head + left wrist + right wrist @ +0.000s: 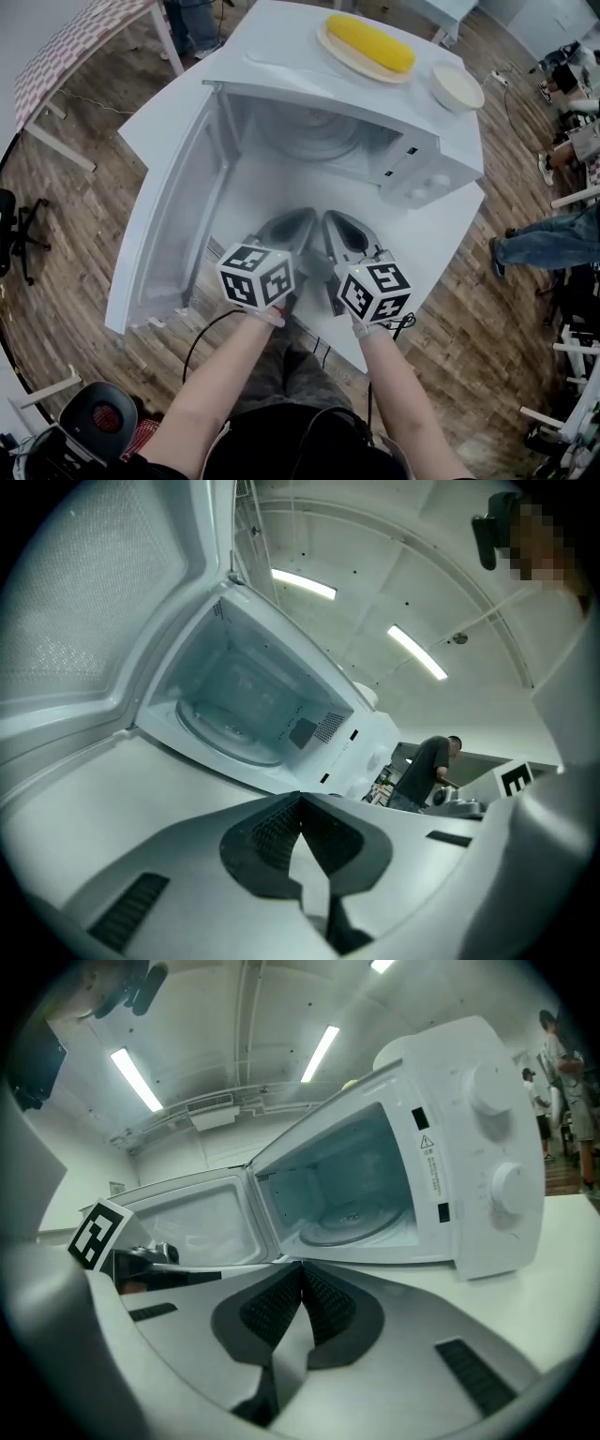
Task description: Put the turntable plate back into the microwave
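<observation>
Item: 1 turntable plate (352,1224), glass, lying flat inside the open microwave (412,169); judged heavy, stiff, slick, breakable, best pinched at its rim; left gripper (300,803) and right gripper (302,1274) both closed, empty.

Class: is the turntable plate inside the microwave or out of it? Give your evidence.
Inside. The turntable plate lies on the cavity floor of the microwave, visible past the open door.

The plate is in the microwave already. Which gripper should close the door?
Probably the left gripper: the open door swings out on its side, farther from the right gripper. Both are shut, empty.
</observation>
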{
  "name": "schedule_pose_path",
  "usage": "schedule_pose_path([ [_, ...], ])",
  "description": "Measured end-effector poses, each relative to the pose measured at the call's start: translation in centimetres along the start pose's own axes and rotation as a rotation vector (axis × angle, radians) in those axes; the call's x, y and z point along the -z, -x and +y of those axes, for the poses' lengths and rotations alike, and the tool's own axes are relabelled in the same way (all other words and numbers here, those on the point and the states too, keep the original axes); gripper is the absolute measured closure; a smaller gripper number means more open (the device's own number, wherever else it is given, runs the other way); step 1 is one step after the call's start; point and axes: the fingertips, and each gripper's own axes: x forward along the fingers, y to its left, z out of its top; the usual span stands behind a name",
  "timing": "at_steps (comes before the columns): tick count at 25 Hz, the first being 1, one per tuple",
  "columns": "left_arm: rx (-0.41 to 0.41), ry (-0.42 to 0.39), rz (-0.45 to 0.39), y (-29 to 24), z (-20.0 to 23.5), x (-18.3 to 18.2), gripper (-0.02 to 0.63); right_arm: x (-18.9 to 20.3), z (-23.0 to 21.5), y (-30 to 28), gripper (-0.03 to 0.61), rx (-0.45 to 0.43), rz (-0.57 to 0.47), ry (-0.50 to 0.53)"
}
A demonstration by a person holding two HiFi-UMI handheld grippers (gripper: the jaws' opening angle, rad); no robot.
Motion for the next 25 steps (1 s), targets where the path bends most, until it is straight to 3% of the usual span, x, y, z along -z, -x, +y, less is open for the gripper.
schedule_pose_path([
  [6,-0.010,-0.074,0.001,2.7,-3.4,2.3,0.601,1.6,1.7,4.1,0.558,0.006,-0.003,0.019],
  [14,-0.016,-0.103,-0.012,7.2,-7.2,4.7,0.601,3.1,4.6,9.5,0.558,-0.015,-0.022,0.047],
  [20,0.015,-0.136,0.017,10.8,-10.7,7.3,0.601,4.3,6.9,14.0,0.558,-0.024,-0.028,0.062],
  [25,0.060,-0.129,-0.016,13.6,-13.7,7.1,0.601,3.7,9.4,17.8,0.558,-0.055,-0.068,0.084],
])
